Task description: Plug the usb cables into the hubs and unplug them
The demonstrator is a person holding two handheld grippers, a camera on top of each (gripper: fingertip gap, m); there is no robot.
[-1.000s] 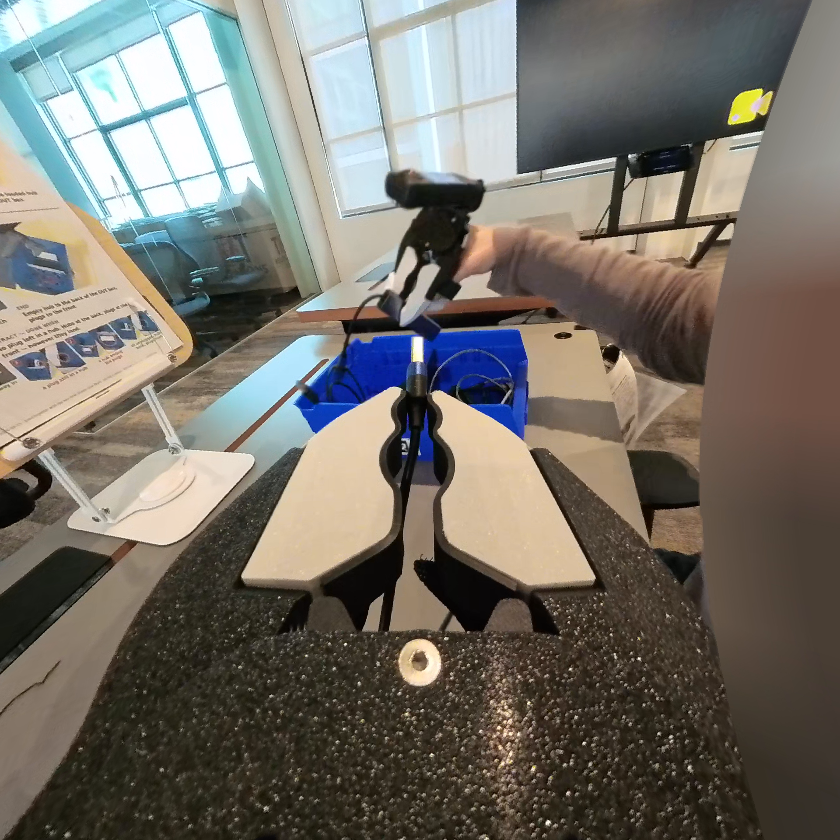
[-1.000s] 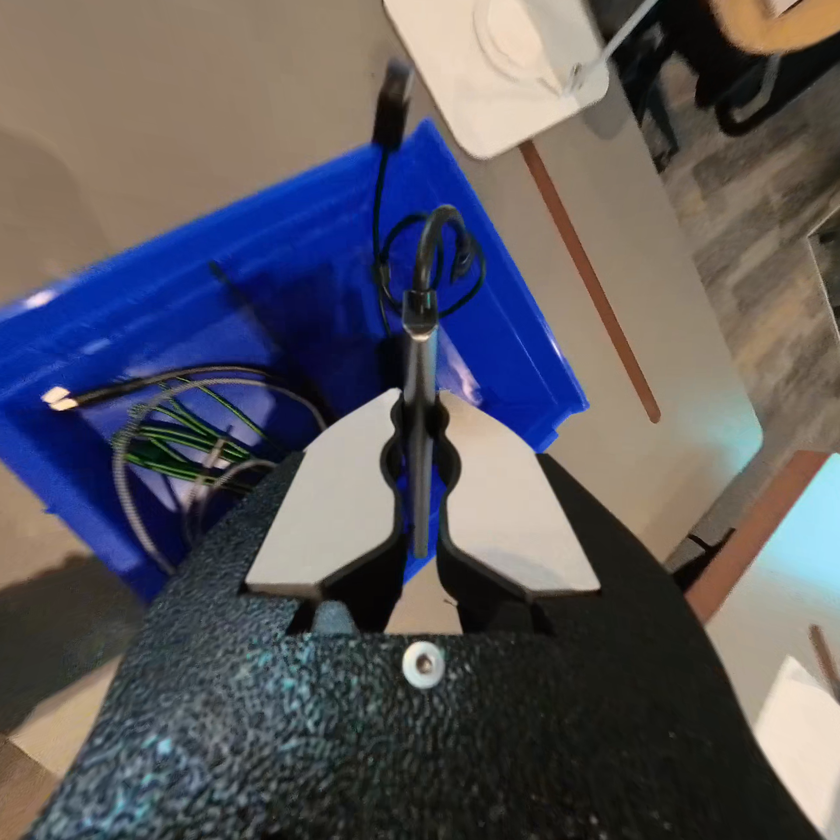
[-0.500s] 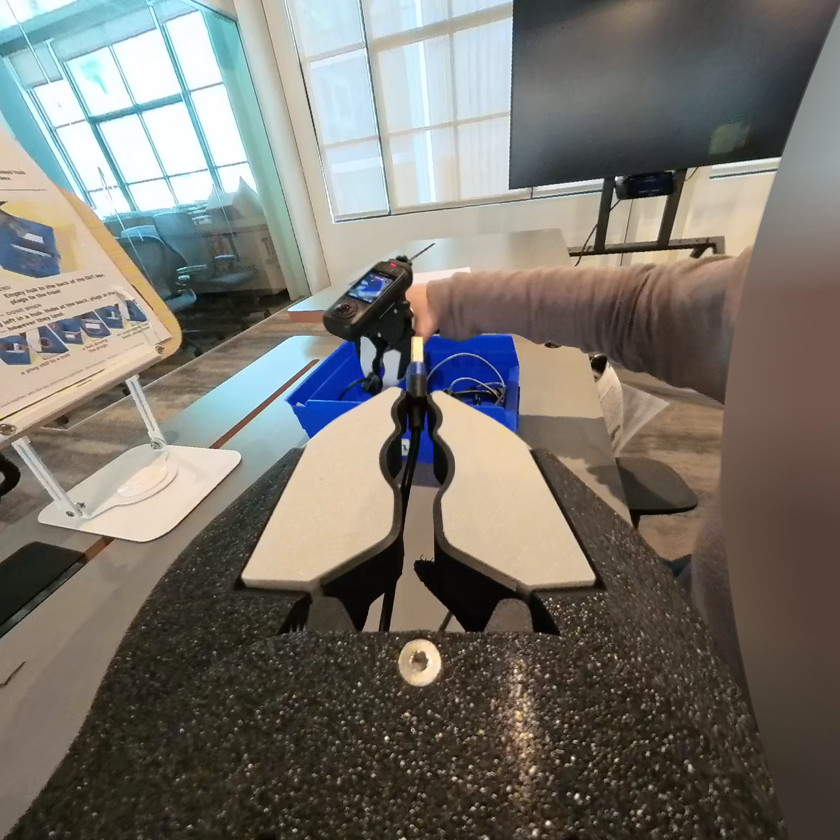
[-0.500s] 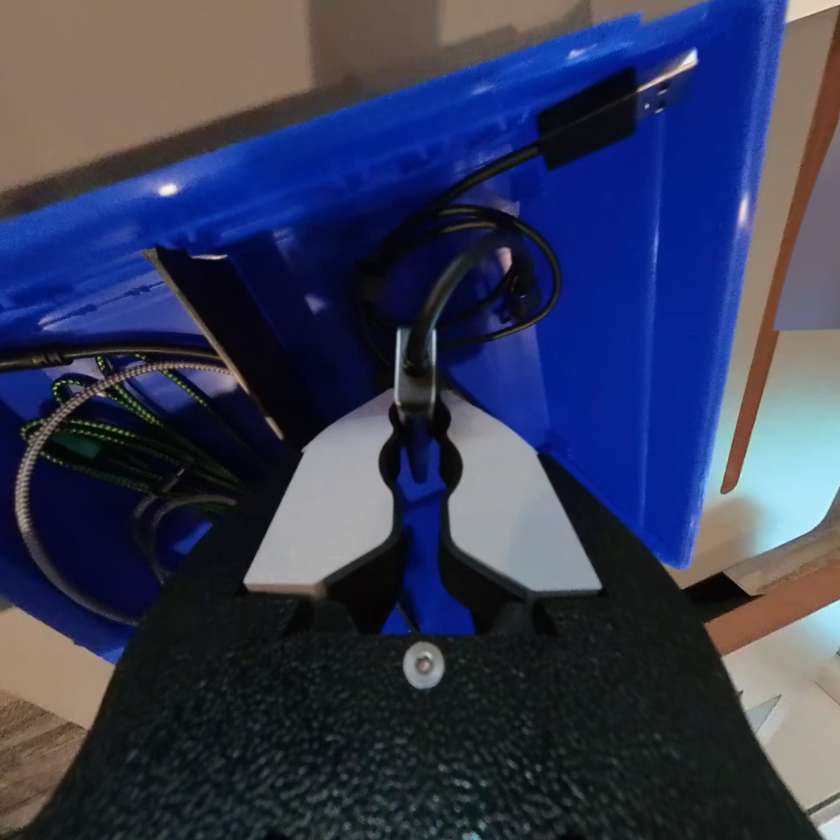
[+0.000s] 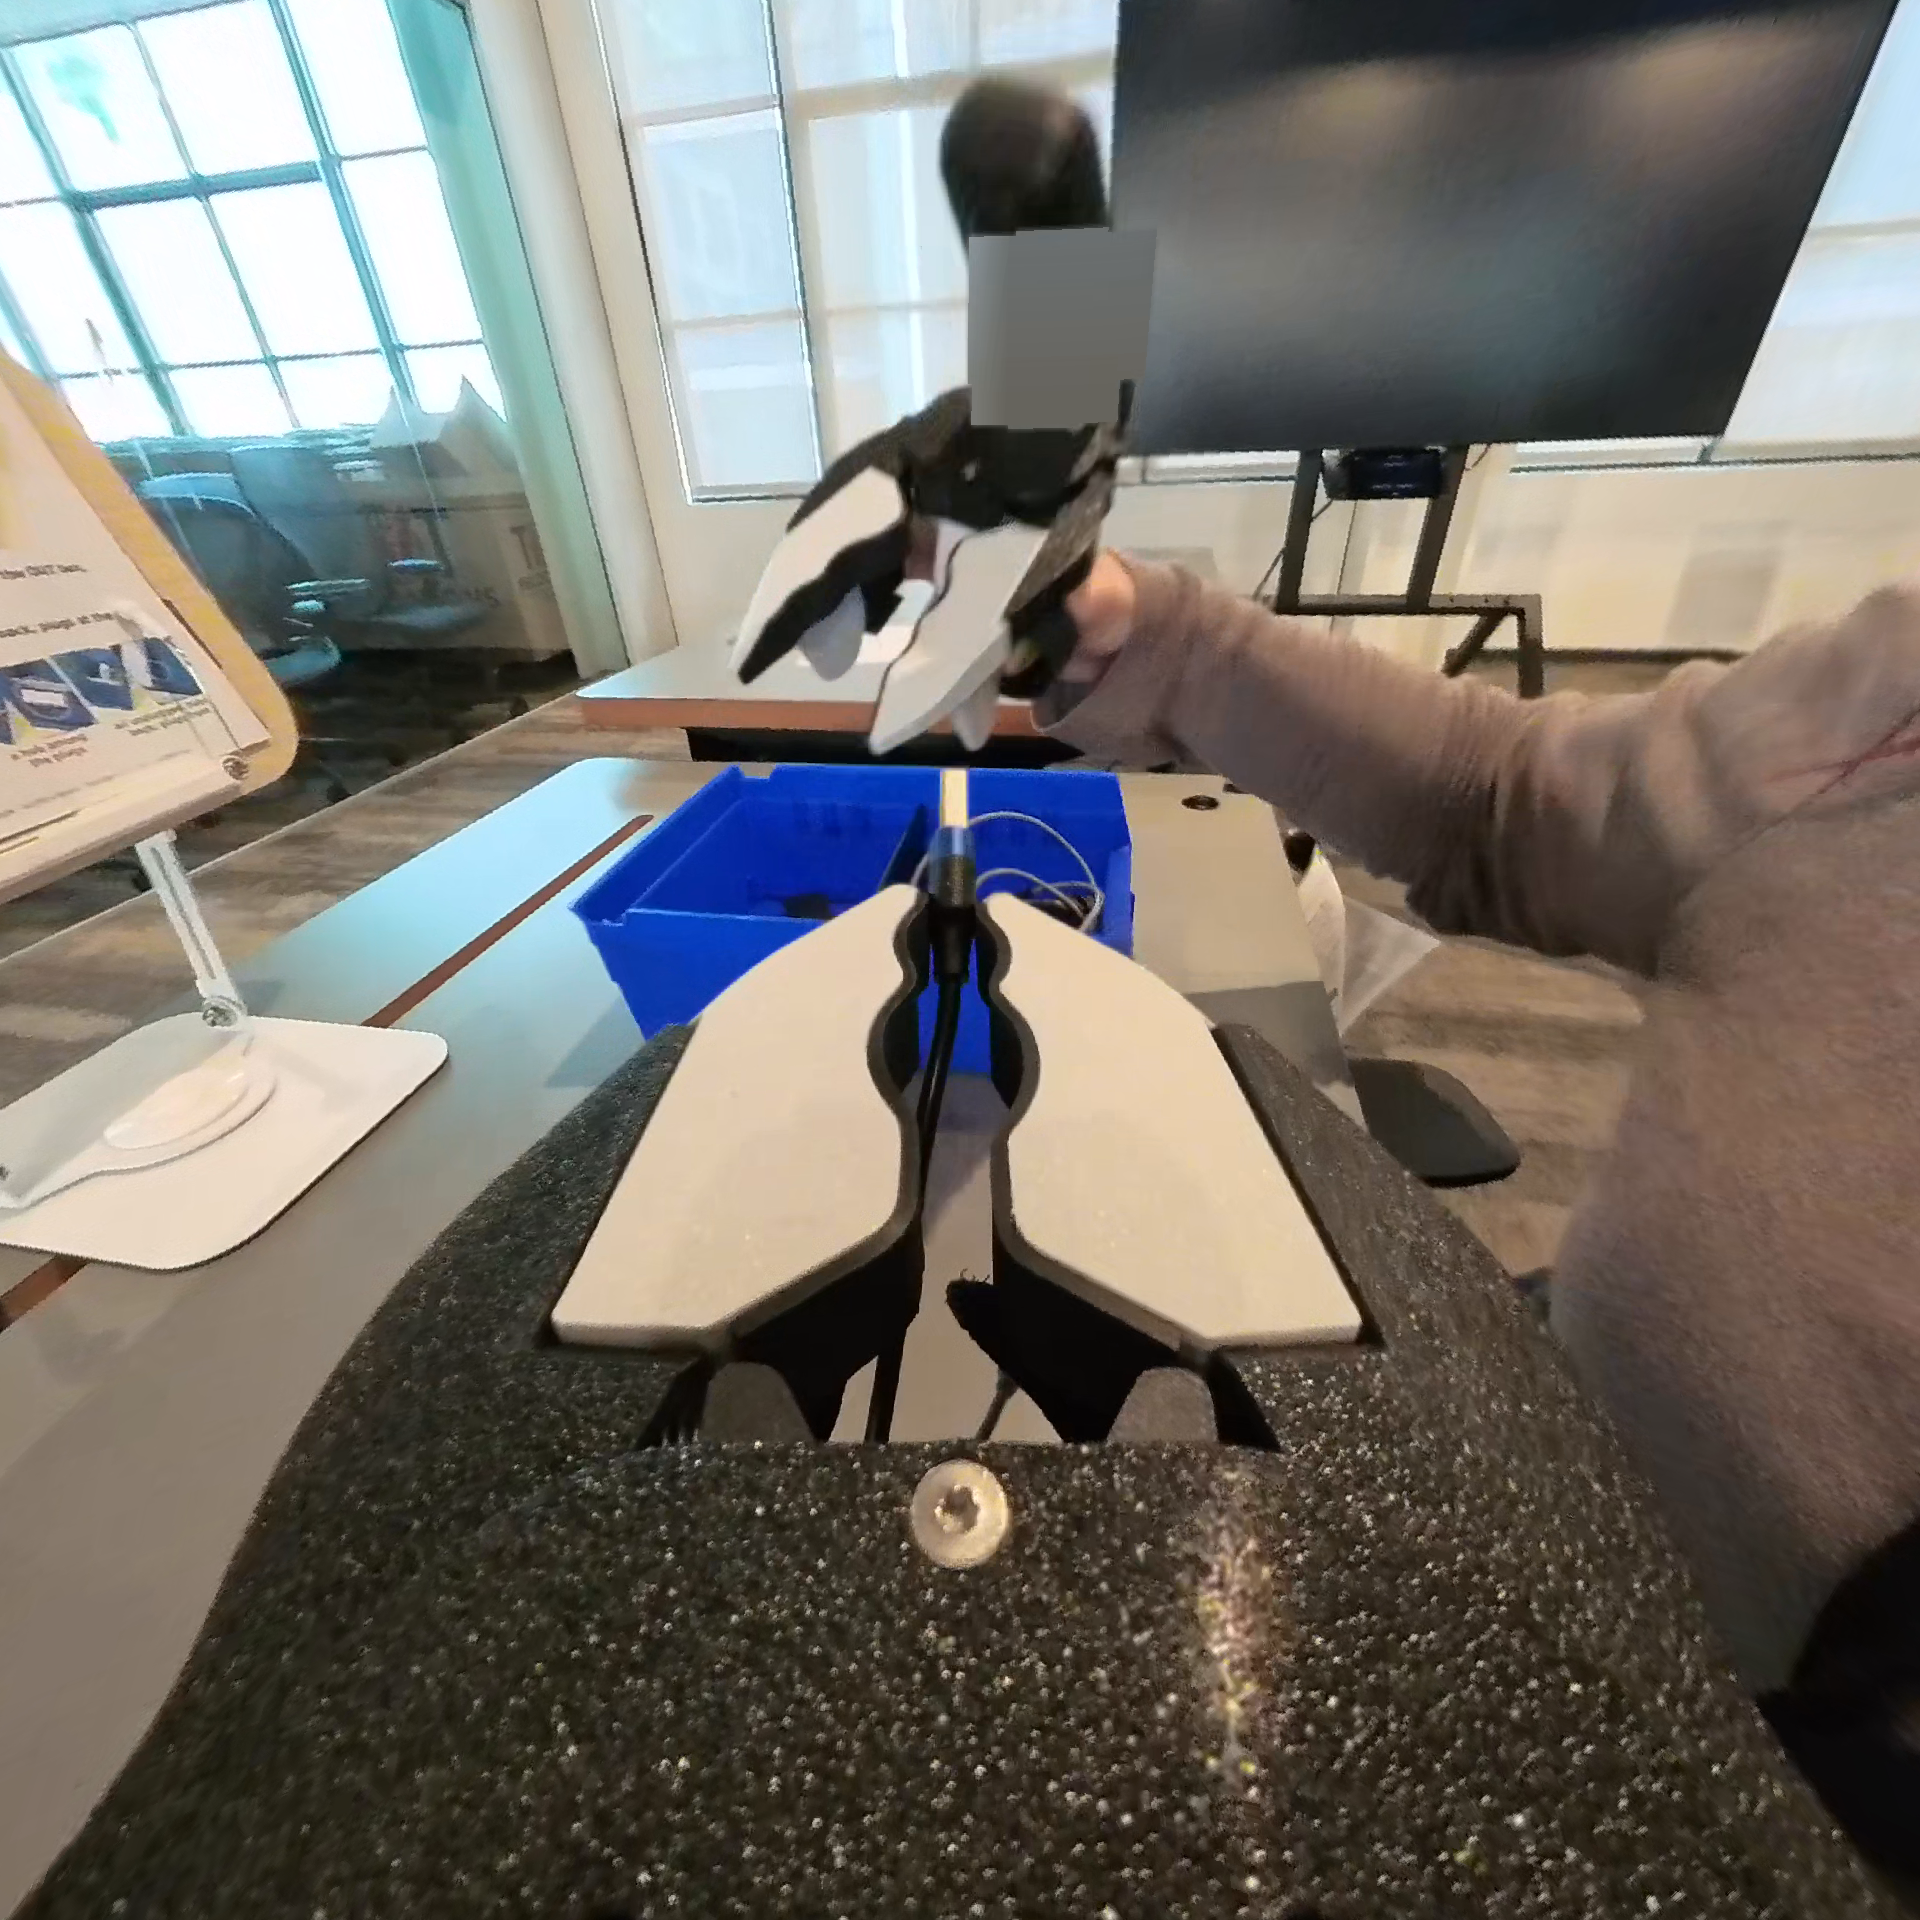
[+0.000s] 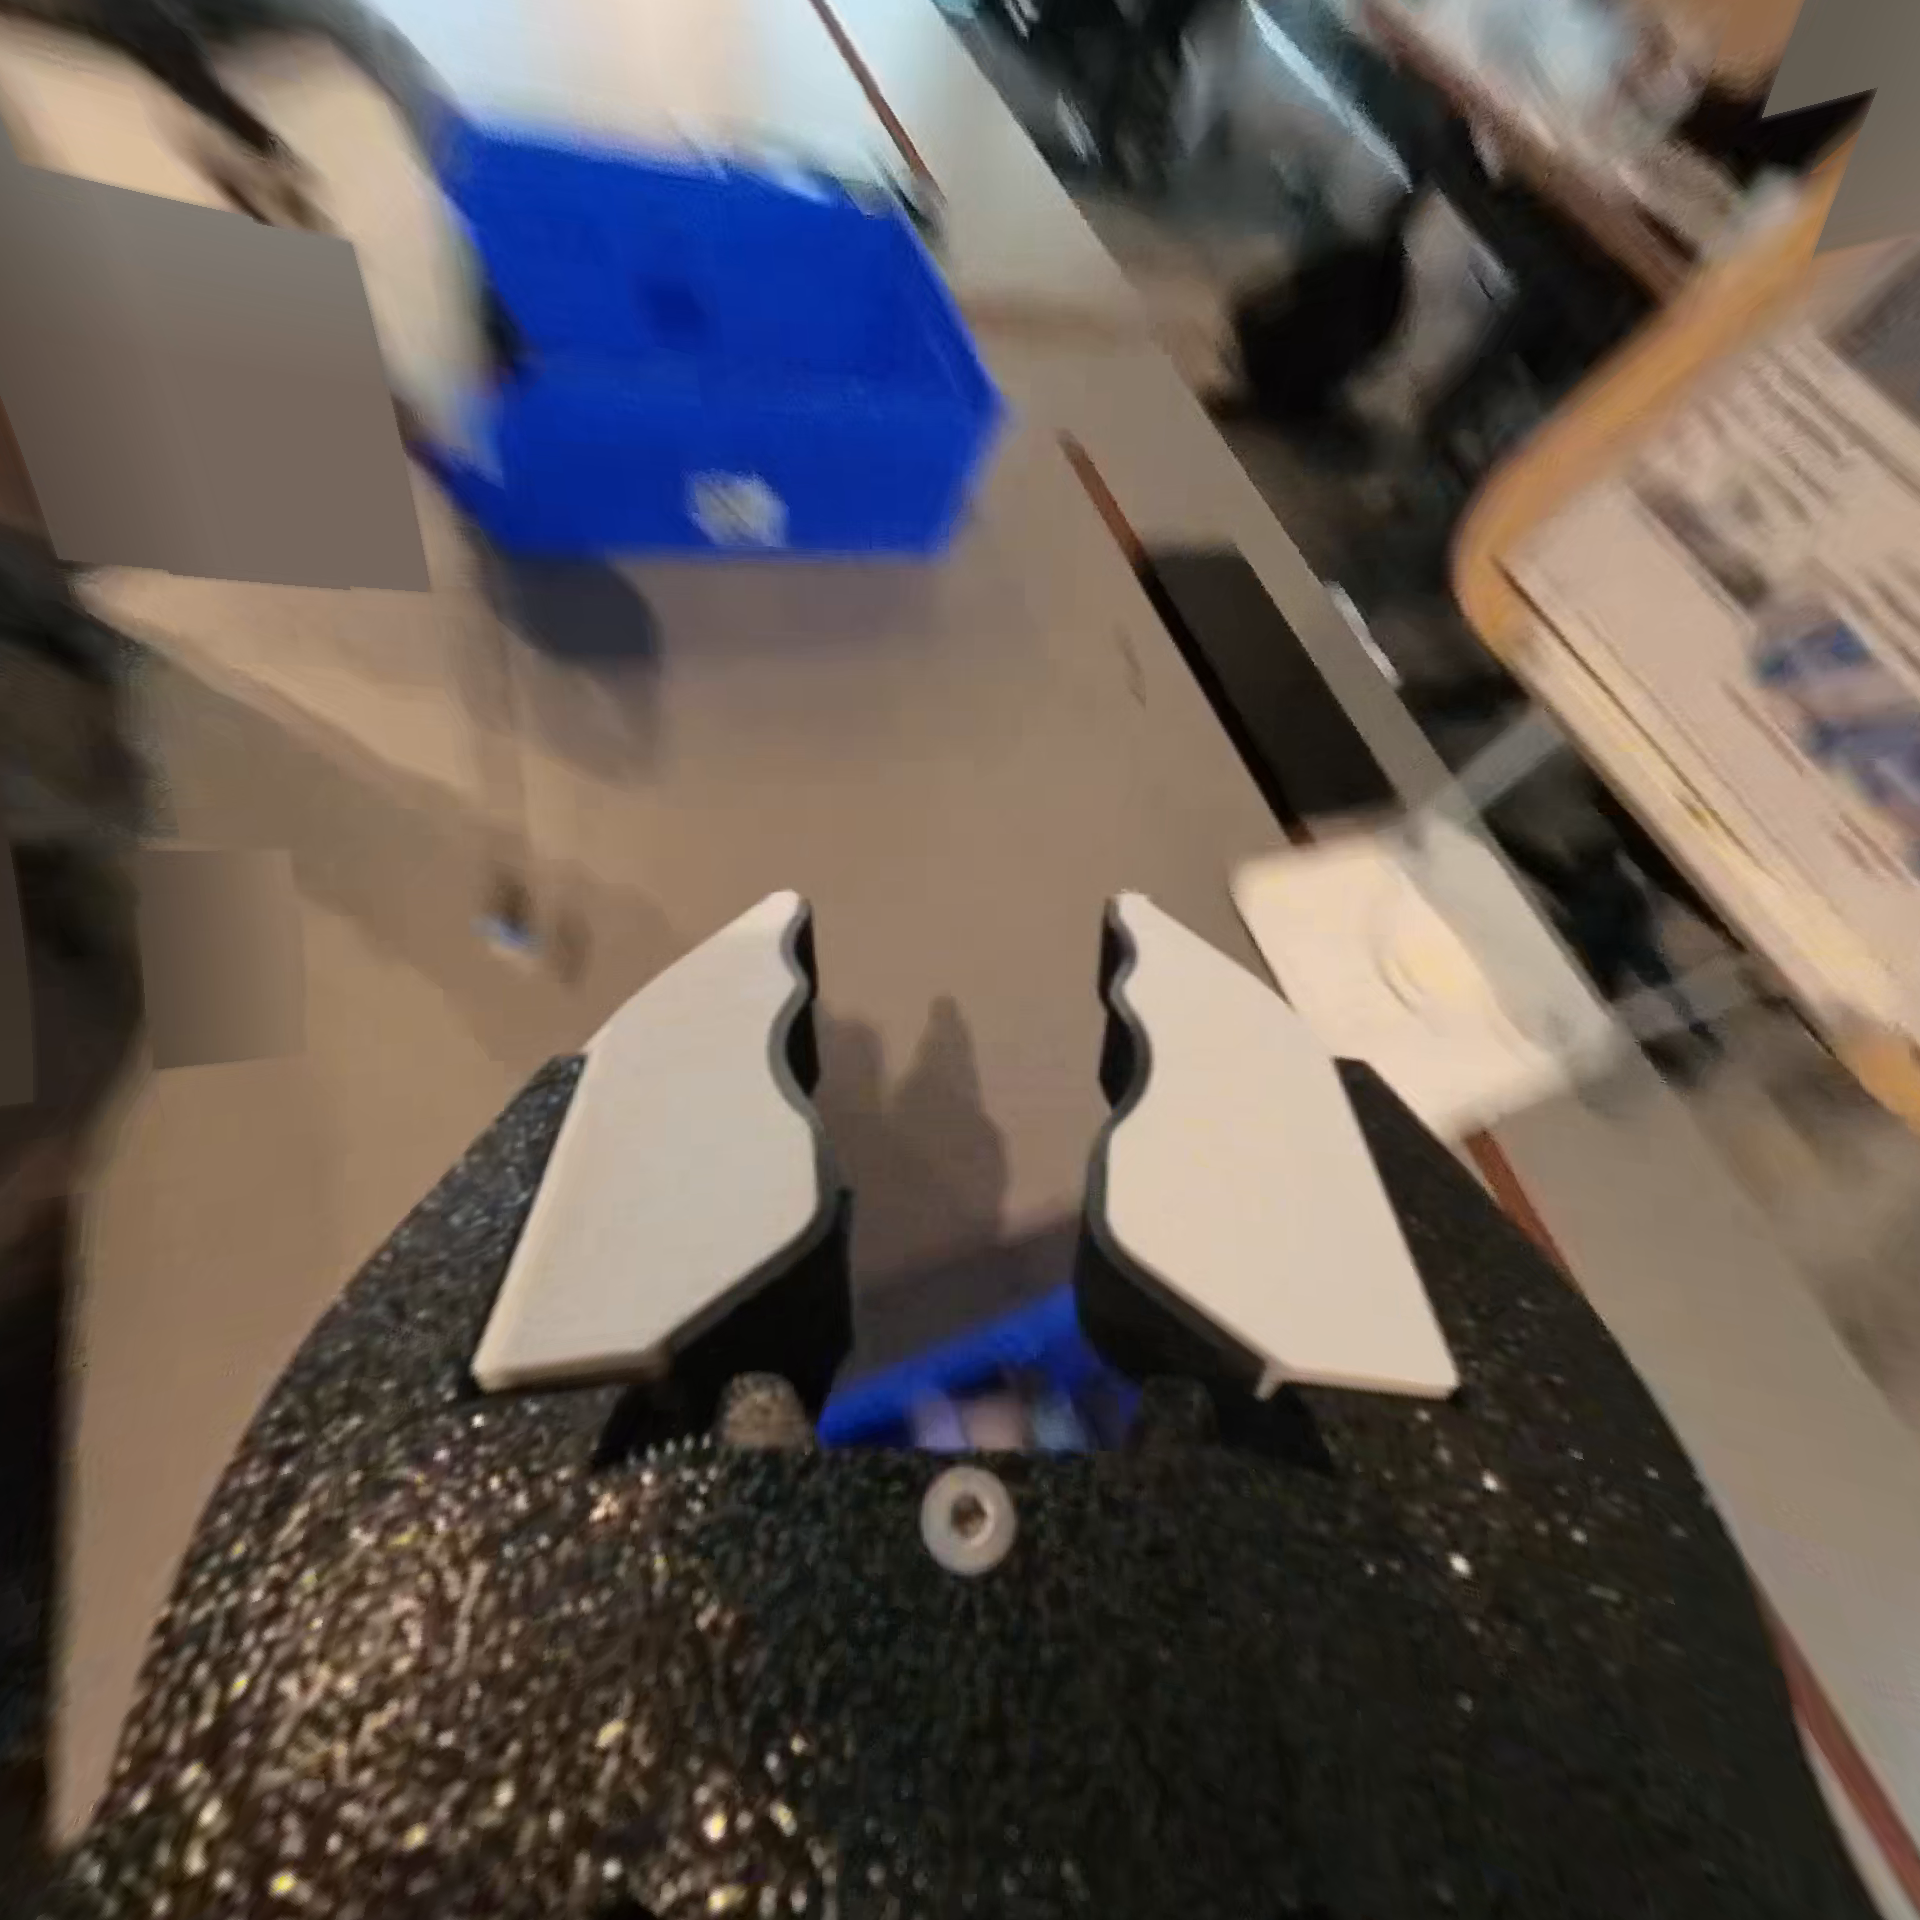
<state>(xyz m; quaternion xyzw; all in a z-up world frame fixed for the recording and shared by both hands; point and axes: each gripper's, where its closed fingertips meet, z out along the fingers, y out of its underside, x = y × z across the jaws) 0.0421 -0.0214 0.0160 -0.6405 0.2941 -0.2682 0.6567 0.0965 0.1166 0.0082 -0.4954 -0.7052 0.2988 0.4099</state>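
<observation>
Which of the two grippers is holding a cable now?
The left gripper: shut on a black USB cable, plug pointing forward. The right gripper is open and empty.

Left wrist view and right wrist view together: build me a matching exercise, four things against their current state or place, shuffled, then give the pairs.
Things:
1. left gripper
2. right gripper
3. blue bin
4. document stand

States or places:
A. sits on the table with cables inside
B. open, nothing between its fingers
C. shut on a USB cable
D. stands on a white base, at the left of the left wrist view

Pairs: 1-C, 2-B, 3-A, 4-D
</observation>
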